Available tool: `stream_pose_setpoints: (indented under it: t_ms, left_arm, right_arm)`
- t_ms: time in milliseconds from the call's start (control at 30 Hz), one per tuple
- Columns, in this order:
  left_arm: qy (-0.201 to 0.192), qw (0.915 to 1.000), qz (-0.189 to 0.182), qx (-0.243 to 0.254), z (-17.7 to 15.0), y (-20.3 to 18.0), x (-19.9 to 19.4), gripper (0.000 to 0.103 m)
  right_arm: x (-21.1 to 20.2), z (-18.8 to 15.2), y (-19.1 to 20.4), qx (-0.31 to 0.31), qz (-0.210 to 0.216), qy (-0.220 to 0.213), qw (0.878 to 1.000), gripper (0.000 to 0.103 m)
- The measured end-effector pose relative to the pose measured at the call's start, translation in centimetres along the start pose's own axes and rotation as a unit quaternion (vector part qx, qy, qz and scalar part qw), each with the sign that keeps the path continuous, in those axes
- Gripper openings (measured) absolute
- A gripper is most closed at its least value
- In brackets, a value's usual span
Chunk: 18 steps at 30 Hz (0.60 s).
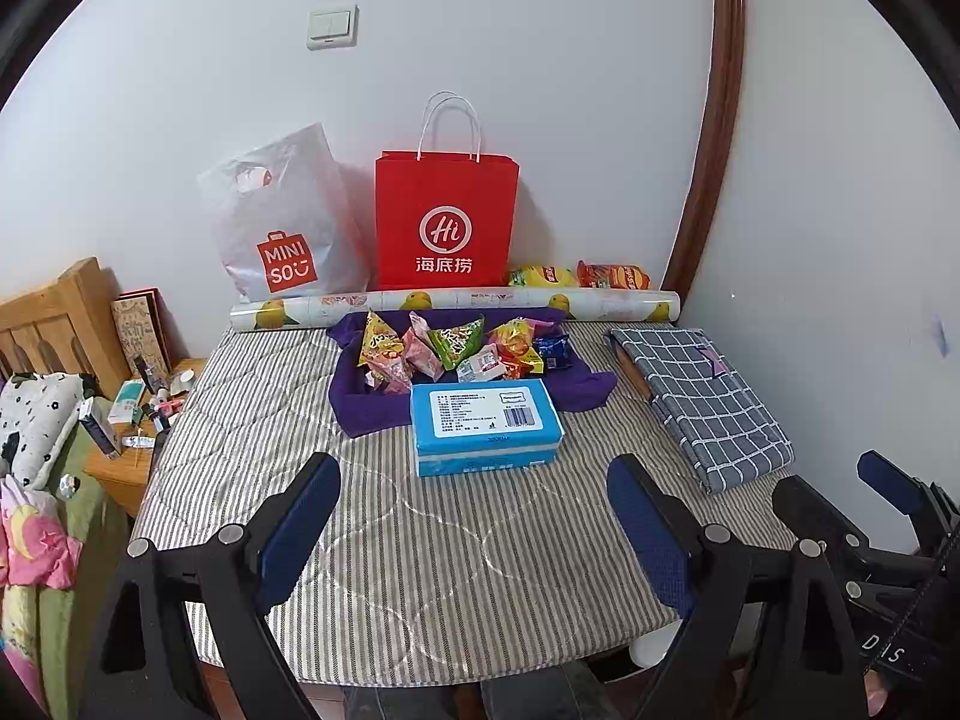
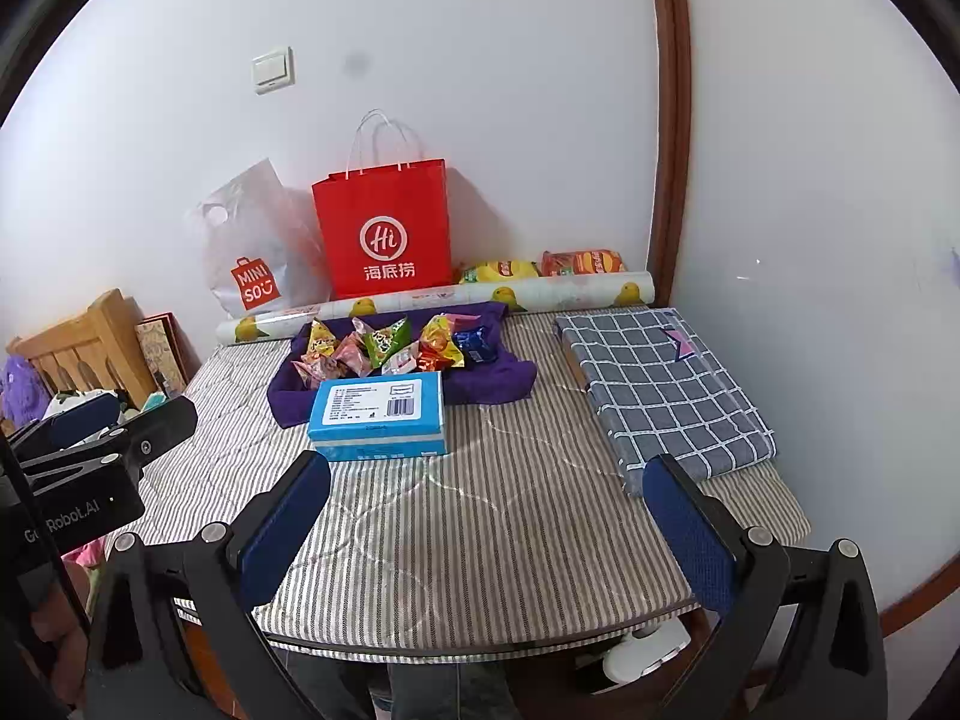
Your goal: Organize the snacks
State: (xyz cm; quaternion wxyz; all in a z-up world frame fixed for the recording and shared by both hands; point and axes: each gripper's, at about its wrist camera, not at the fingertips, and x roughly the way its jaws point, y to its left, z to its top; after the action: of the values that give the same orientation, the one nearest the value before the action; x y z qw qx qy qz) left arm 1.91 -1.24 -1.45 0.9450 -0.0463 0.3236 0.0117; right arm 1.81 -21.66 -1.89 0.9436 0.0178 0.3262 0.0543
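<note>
Several small snack packets (image 1: 456, 348) (image 2: 390, 348) lie in a pile on a purple cloth (image 1: 372, 408) (image 2: 498, 381) at the far middle of the striped table (image 1: 420, 552) (image 2: 480, 528). Two chip bags (image 1: 579, 276) (image 2: 543, 267) lie by the wall at the back right. My left gripper (image 1: 474, 516) is open and empty above the near table edge. My right gripper (image 2: 486, 522) is open and empty too, also near the front edge. The snacks are well ahead of both.
A blue tissue pack (image 1: 486, 423) (image 2: 381, 414) sits in front of the cloth. A red paper bag (image 1: 447, 222) (image 2: 384, 228), a white Miniso bag (image 1: 282, 228) (image 2: 252, 252) and a paper roll (image 1: 456, 303) (image 2: 444, 300) line the wall. A folded checked cloth (image 1: 702, 402) (image 2: 660, 384) lies right.
</note>
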Motion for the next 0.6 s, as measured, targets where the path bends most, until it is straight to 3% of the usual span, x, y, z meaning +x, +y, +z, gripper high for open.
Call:
stream_pose_setpoints:
  t_ms: [600]
  left_arm:
    - [0.0, 1.0, 0.0, 0.0, -0.02, -0.13, 0.01, 0.09]
  right_arm:
    - [-0.19, -0.03, -0.19, 0.004, 0.0, -0.002, 1.0, 0.102]
